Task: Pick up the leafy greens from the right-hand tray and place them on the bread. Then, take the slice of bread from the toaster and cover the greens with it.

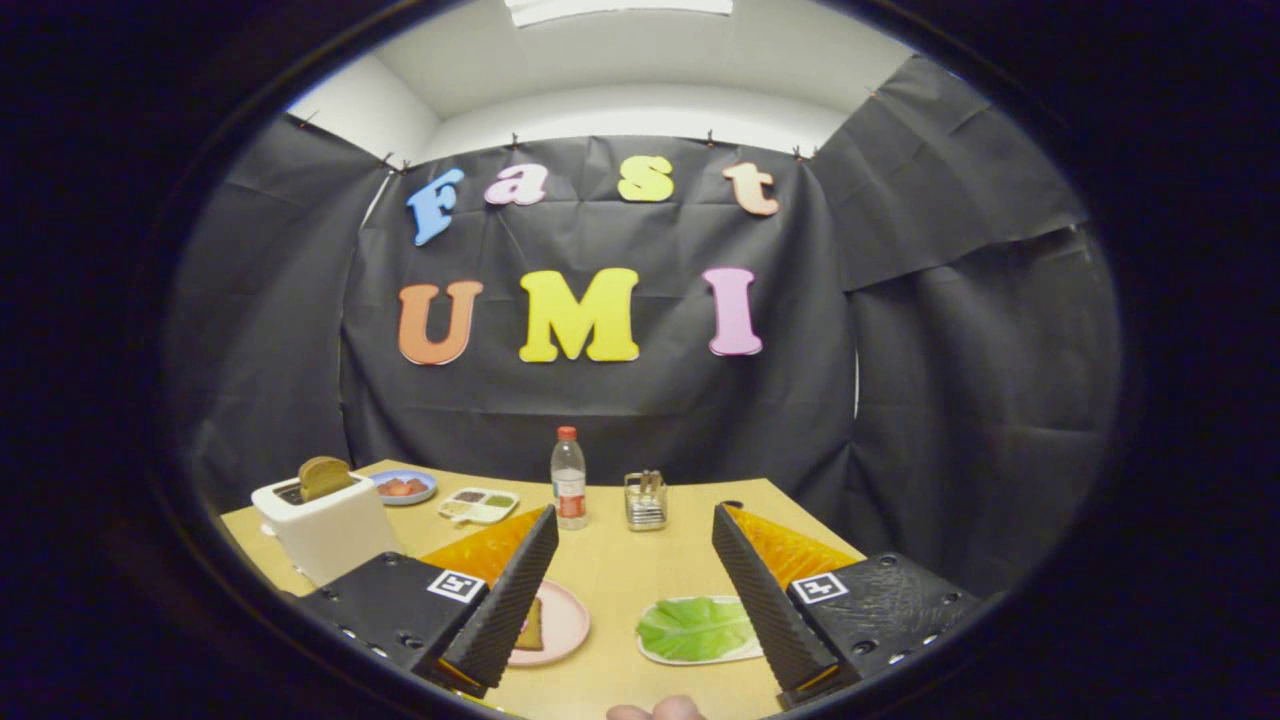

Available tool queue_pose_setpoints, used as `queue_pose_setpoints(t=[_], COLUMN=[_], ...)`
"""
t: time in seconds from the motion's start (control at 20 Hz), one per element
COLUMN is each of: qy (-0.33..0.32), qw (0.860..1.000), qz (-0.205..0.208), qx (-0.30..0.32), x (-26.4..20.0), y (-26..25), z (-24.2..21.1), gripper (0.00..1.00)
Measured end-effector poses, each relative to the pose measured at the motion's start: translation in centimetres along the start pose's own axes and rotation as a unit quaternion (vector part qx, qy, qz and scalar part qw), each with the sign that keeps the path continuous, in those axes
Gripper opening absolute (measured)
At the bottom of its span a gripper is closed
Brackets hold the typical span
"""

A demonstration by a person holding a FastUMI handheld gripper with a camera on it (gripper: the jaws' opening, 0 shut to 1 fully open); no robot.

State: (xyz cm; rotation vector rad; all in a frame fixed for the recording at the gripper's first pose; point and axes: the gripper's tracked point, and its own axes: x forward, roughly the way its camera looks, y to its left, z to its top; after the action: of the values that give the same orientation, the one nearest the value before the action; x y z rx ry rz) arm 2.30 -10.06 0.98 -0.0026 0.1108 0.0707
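Note:
Green leafy greens (pixel 695 628) lie on a white tray (pixel 655 655) on the wooden table, just inside my right finger (pixel 760 600). A pink plate (pixel 565 620) with a slice of bread (pixel 531 630) sits beside my left finger (pixel 505 600), partly hidden by it. A white toaster (pixel 325 525) stands beyond the left finger, with a brown bread slice (pixel 324 476) sticking out of its slot. My gripper (pixel 637 520) hangs above the table, open, with nothing between its fingers.
At the table's back stand a water bottle (pixel 568 478), a small metal rack (pixel 646 500), a divided dish of sauces (pixel 479 505) and a blue plate with red food (pixel 403 487). A person's fingertips (pixel 655 710) show at the near edge.

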Motion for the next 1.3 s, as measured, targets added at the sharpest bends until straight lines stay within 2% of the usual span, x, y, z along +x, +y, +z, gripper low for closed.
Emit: queue_pose_setpoints(t=[0.15, 0.25, 0.4, 0.65, 0.75, 0.9, 1.1, 1.3], qy=[0.026, 0.067, 0.135, 0.203, 0.231, 0.261, 0.302, 0.327], qw=[0.999, 0.995, 0.978, 0.952, 0.941, 0.937, 0.913, 0.9], qz=[-0.019, -0.013, -0.002, -0.006, -0.008, -0.017, -0.02, -0.017], qx=[0.03, 0.072, 0.161, 0.231, 0.245, 0.231, 0.273, 0.287], x=[1.4, 2.7, 4.9, 8.0, 9.1, 10.6, 11.2, 11.9], y=[-5.4, -7.7, -10.2, -12.1, -12.4, -12.9, -13.0, -12.3], z=[-1.6, -4.0, -8.0, -12.9, -14.6, -16.6, -18.6, -20.5], gripper=[0.95, 0.95, 0.96, 0.96, 0.96, 0.96, 0.96, 0.92])
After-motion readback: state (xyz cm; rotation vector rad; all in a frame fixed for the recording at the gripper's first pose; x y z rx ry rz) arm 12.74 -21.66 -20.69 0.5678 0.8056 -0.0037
